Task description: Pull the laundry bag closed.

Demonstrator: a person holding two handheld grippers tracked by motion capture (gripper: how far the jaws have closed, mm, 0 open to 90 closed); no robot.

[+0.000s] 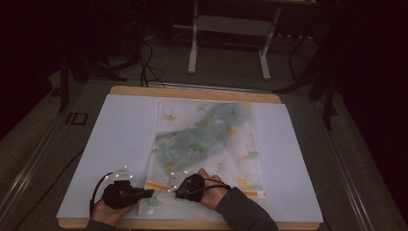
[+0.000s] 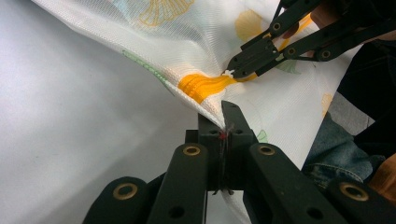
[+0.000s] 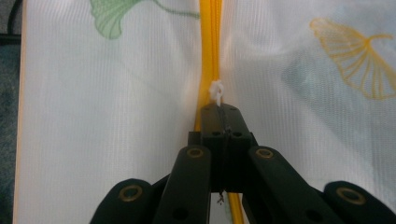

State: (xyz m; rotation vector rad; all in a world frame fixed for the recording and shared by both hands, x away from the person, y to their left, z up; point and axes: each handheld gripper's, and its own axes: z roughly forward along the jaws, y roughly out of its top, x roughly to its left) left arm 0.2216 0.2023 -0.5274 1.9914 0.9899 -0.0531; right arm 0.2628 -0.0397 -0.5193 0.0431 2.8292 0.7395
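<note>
**Zipper gripped, bag still to be worked**

At the bottom of the high view, the left gripper [image 1: 150, 193] has its jaws clenched on the mesh bag's [image 1: 207, 144] near corner, while the right gripper [image 1: 174, 190] pinches the white zipper pull [image 3: 216, 90]. The yellow zipper [image 3: 209, 51] runs on ahead, most of its travel seemingly left. The bag lies mid-tabletop [image 1: 120, 130], bluish clothing inside.

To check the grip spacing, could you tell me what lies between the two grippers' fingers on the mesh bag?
In the left gripper view, a short stretch of the yellow zipper on raised mesh bag fabric spans between the left gripper and right gripper.
</note>
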